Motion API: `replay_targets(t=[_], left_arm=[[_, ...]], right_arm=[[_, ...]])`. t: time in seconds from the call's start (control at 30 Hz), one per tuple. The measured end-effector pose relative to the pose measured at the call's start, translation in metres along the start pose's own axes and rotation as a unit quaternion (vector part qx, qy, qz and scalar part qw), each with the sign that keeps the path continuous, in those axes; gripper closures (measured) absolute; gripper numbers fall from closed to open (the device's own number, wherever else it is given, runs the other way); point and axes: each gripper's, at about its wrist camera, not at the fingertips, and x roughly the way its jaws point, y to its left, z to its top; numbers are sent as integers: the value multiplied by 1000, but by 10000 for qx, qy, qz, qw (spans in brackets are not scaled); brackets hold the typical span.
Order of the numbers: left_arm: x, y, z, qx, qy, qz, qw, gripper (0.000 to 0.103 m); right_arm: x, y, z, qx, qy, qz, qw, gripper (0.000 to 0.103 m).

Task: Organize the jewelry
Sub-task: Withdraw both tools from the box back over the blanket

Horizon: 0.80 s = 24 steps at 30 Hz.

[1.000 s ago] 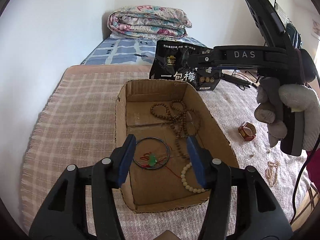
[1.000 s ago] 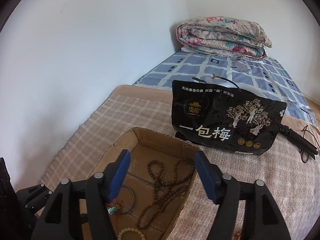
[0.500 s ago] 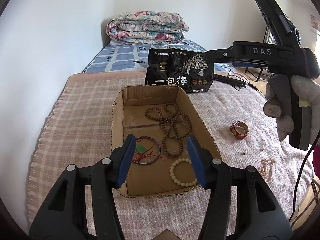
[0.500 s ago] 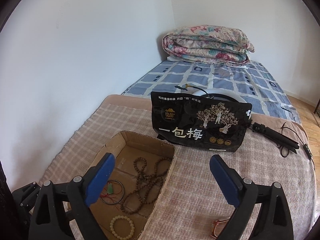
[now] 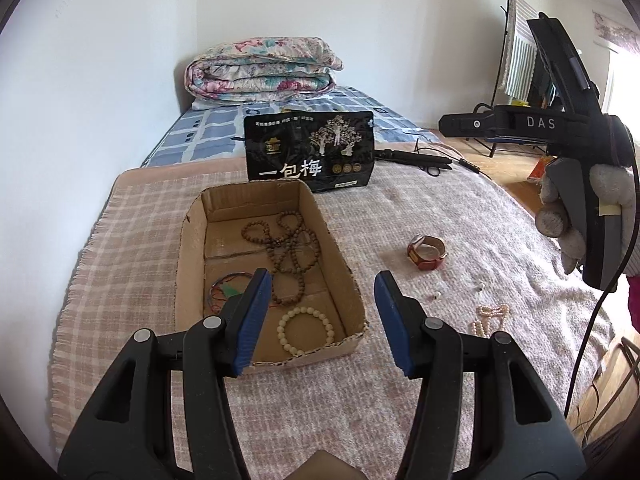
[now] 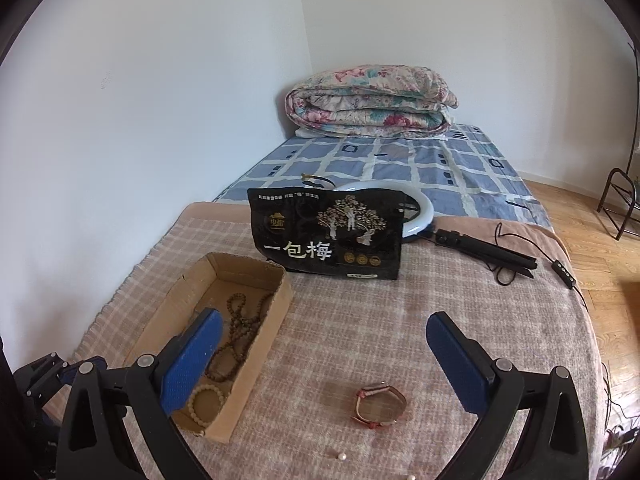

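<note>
1. We have the cardboard box (image 5: 272, 280) on the checked blanket (image 5: 132, 264) as our landmark. Inside it already lie a long brown bead string (image 5: 288, 256), a cream bead bracelet (image 5: 306, 330) near the front wall, and a thin bangle with red cord and a green piece (image 5: 230, 290) at the left.
2. Still outside, right of the box: a red-strap watch (image 6: 378, 404), a pearl strand (image 5: 490, 318) further right and nearer us, and small loose pearls (image 5: 436, 295) between them.
3. Our left gripper (image 5: 320, 316) hovers over the box's front right corner, jaws released, nothing held.
4. Our right gripper (image 6: 324, 360) hangs above the watch, jaws spread wide, empty.
5. We judge the step in hand to be picking up the watch with the right gripper.
6. To do it well we should come straight down, straddle the band loop across its narrow side, and close on the strap, not the face.
7. The watch stands on edge, strap curled in a loop; it looks springy and may squash or roll, so we close gently.
8. A black snack bag (image 6: 326, 238) stands behind the box, clear of our path.
</note>
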Motion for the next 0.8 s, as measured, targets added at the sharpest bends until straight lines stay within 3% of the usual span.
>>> replay_targets(t=[0.5,0.8], left_arm=[[17,-67,-10,443,156,-417,9980,48],[43,-102,-18,675,344,-658,9950,48]], right_arm=[[-57,-87,-89,30,271,-510,9983,0],[-61,-92,-154,-192,536,-591,9966,0]])
